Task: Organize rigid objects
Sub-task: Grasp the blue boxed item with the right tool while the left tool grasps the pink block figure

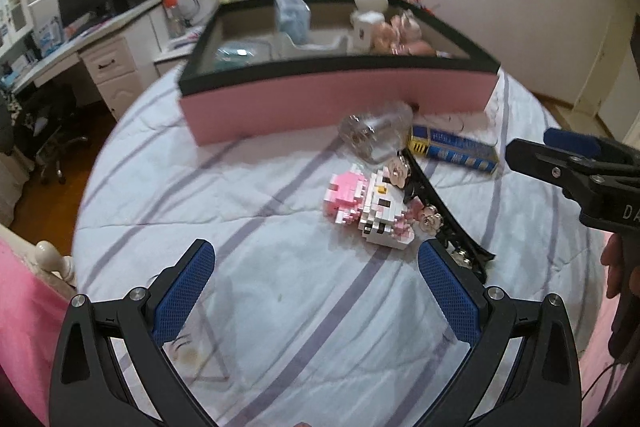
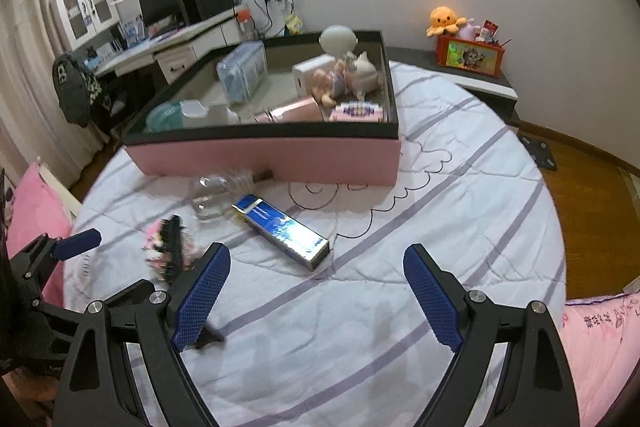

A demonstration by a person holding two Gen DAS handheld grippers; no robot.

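My left gripper (image 1: 316,281): jaws wide, empty; block figure (image 1: 370,207) at one o'clock. My right gripper (image 2: 316,291): jaws wide, empty; blue box (image 2: 286,231) at eleven o'clock.

Glossy foil box (image 2: 282,231) – clear glass jar (image 1: 376,135) – on quilted cloth bedspread (image 1: 280,307)

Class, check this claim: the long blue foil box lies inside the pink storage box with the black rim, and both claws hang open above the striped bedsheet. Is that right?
Not quite. The long blue foil box lies on the striped bedsheet, in front of the pink storage box with the black rim, not inside it; the right wrist view shows this. Both the left claw and right claw do hang open.
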